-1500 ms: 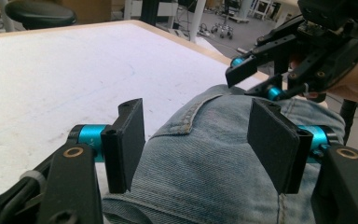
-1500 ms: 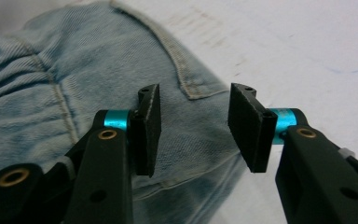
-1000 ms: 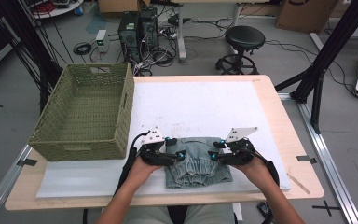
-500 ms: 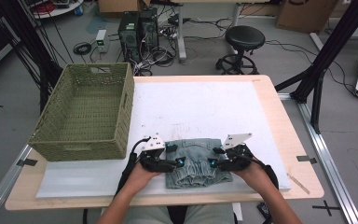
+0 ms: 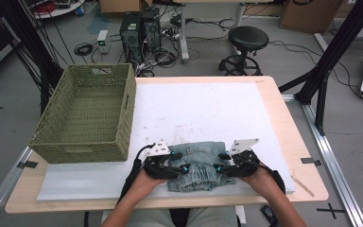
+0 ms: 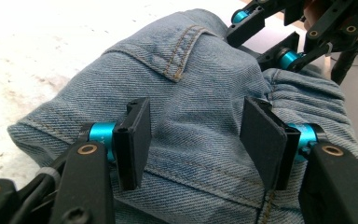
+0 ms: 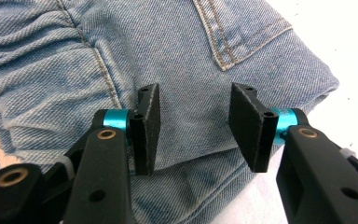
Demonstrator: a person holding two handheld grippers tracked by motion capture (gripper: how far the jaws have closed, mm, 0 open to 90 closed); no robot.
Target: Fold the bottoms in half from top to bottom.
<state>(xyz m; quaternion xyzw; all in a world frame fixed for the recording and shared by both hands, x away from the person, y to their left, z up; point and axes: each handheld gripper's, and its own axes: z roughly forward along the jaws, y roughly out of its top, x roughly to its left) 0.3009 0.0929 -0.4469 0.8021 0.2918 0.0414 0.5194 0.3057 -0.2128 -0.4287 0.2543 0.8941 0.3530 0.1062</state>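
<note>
High view: my left tool (image 5: 177, 166) has just been closing, half-open over the folded jeans (image 5: 196, 163); right tool (image 5: 221, 165) half-open too, nothing gripped. Next, pinch both edges.

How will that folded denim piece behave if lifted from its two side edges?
The denim piece will probably sag in the middle: it is soft cloth, already bunched at the gathered waistband. Stacked layers may slide apart. Its weave looks coarse, so likely not slippery.
</note>
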